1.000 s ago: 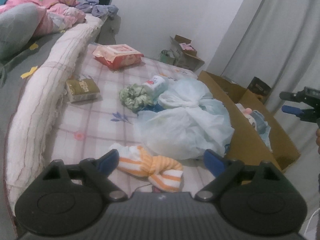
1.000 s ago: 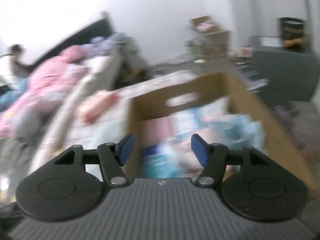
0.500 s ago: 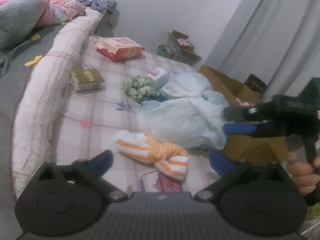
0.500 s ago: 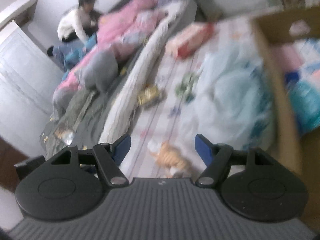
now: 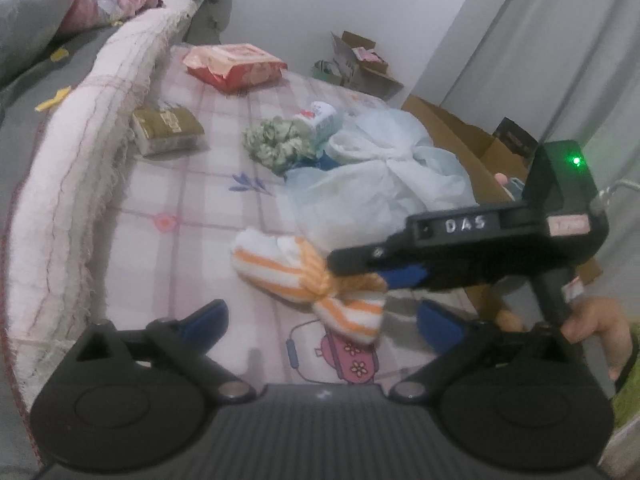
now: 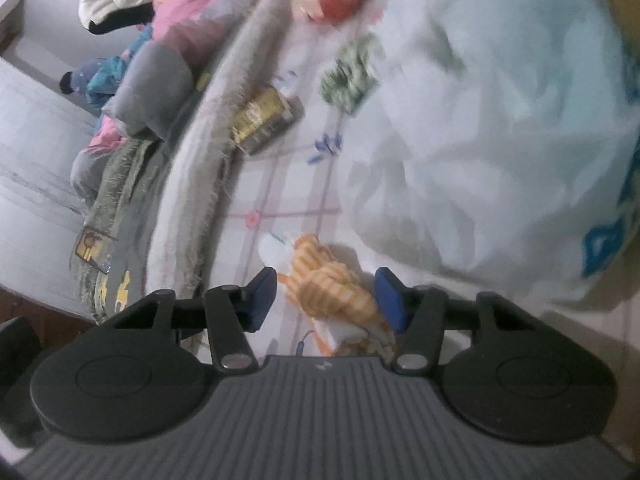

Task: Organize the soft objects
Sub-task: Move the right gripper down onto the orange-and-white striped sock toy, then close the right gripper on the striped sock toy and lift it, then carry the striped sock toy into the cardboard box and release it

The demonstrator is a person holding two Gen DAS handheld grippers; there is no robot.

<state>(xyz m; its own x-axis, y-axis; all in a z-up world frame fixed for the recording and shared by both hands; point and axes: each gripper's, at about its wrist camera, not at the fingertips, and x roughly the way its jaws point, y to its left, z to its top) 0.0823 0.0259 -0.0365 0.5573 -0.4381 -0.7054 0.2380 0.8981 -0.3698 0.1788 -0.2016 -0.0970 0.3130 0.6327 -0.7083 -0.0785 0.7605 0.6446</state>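
So this is the pick-up step for the orange-and-white striped sock bundle (image 5: pixel 308 280). It's lying on the checked bedsheet (image 5: pixel 192 216), low in the left wrist view at about 6 o'clock from the big pale blue plastic bag (image 5: pixel 380 184).

The right gripper (image 6: pixel 326 300) comes in from 3 o'clock in the left view and sits right over the knotted middle of the bundle. Its jaws are closing, with the sock between the blue pads, but from the right wrist view there's a bit of gap on both sides, so I wouldn't call it a pinch yet.

The left gripper (image 5: pixel 320 322) hangs just short of the bundle with jaws spread wide and easing in slightly, nothing between them.

My guess for the next move: finish the squeeze on the thick knotted part so it doesn't slip out, then lift and carry it over to the cardboard box (image 5: pixel 460 136) at about 2 o'clock, behind the bag. Watch out for snagging the bag on the way.
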